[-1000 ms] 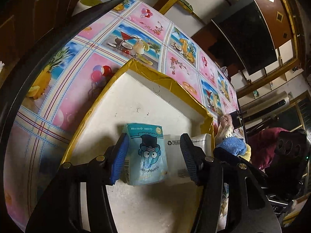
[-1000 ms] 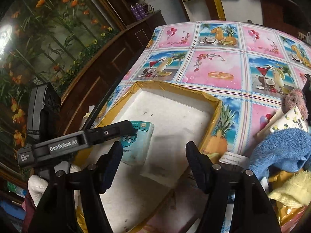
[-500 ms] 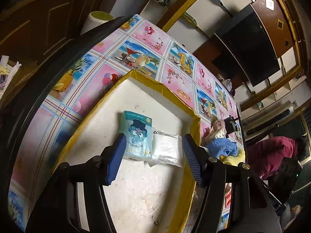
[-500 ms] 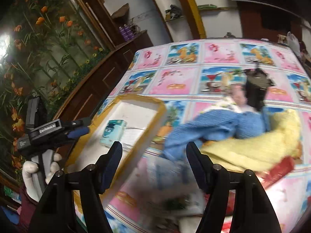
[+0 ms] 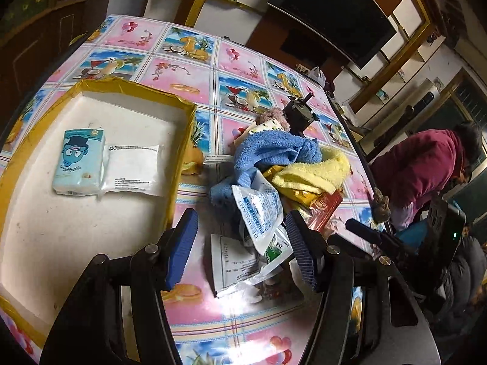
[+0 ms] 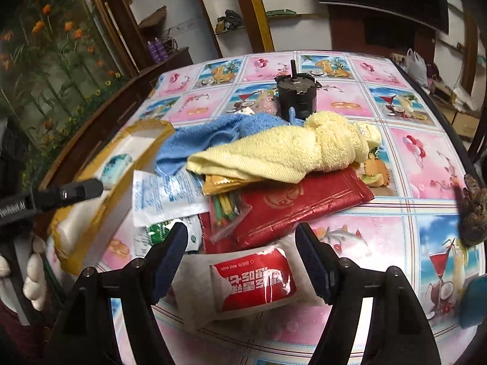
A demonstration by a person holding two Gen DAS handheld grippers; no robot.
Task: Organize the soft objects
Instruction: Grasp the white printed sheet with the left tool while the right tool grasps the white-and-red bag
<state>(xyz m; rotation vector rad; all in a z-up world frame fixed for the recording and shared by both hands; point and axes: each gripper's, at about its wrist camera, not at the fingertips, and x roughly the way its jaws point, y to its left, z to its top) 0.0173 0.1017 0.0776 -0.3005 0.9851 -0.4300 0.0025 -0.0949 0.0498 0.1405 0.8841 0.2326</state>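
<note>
Hovering over the bench's pile, the right tool (image 6: 240, 258) is opening, empty, above a red-and-white wet-wipe pack (image 6: 252, 279): soft, slick film, best pinched across its middle. The left tool (image 5: 240, 246) is hanging spread, empty.

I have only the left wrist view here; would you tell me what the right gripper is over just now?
Observer: The right gripper is above a white wipes pack with a red label that lies flat on the table. Its jaws are opening and the pads do not press the pack.
Operator: Thank you. Is anything tucked near the yellow towel that I cannot see?
Observer: A clear bag of coloured sticks lies on the red packet, just in front of the yellow towel.
Operator: And what of the hand behind my camera?
Observer: The hand holding the left gripper wears a white glove.
</note>
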